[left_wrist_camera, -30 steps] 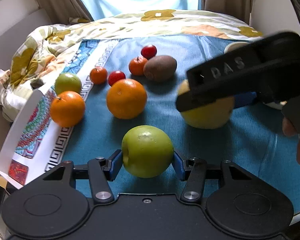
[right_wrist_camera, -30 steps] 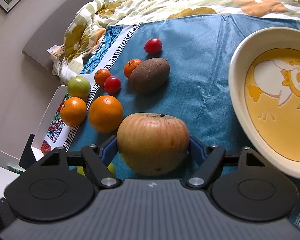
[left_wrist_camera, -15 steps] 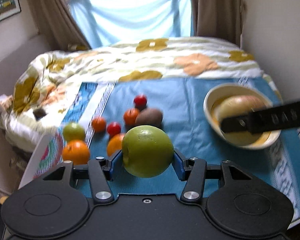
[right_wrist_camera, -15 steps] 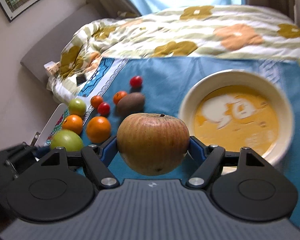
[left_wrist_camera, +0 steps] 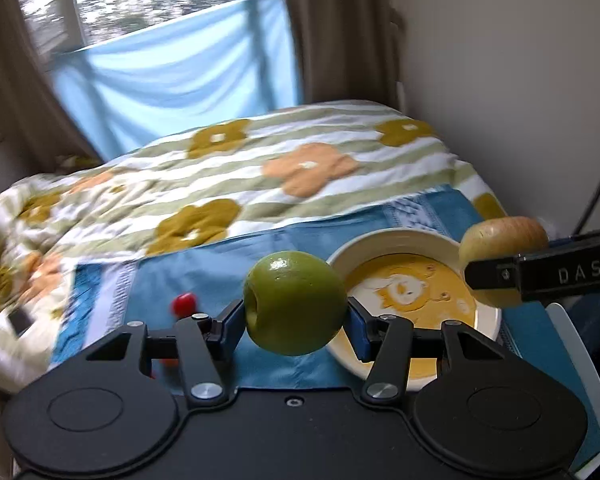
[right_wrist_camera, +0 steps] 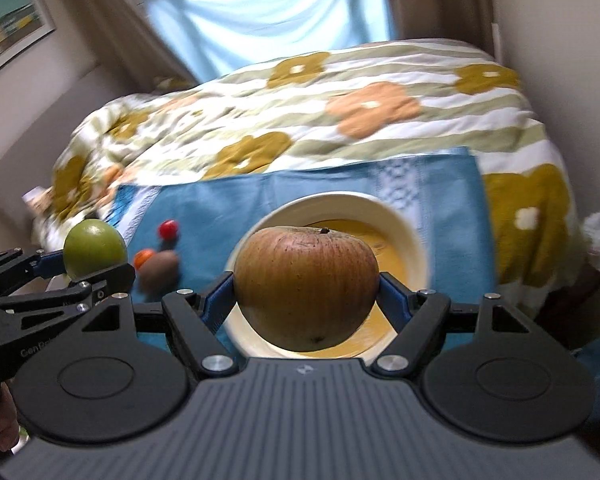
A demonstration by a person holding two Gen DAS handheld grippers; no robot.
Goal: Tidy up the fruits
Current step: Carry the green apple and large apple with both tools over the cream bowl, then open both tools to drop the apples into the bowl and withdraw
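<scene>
Our left gripper (left_wrist_camera: 296, 314) clamps the green apple (left_wrist_camera: 295, 303) in the air just left of the bowl (left_wrist_camera: 403, 240). Our right gripper (right_wrist_camera: 305, 296), lettered "DAS" along 1 finger, squeezes the brownish apple (right_wrist_camera: 305, 290) above the bowl, whose yellow inside carries a cartoon figure.

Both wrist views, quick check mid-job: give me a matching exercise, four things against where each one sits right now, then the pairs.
Things:
1. green apple
2. russet apple
3. kiwi
4. bowl

Places:
A. held in the right gripper, above the bowl
B. lying on the blue cloth, beside a small orange fruit
C. clamped in the left gripper, off the cloth
D. standing on the blue cloth, nothing in it yet

Pairs: 1-C, 2-A, 3-B, 4-D
</scene>
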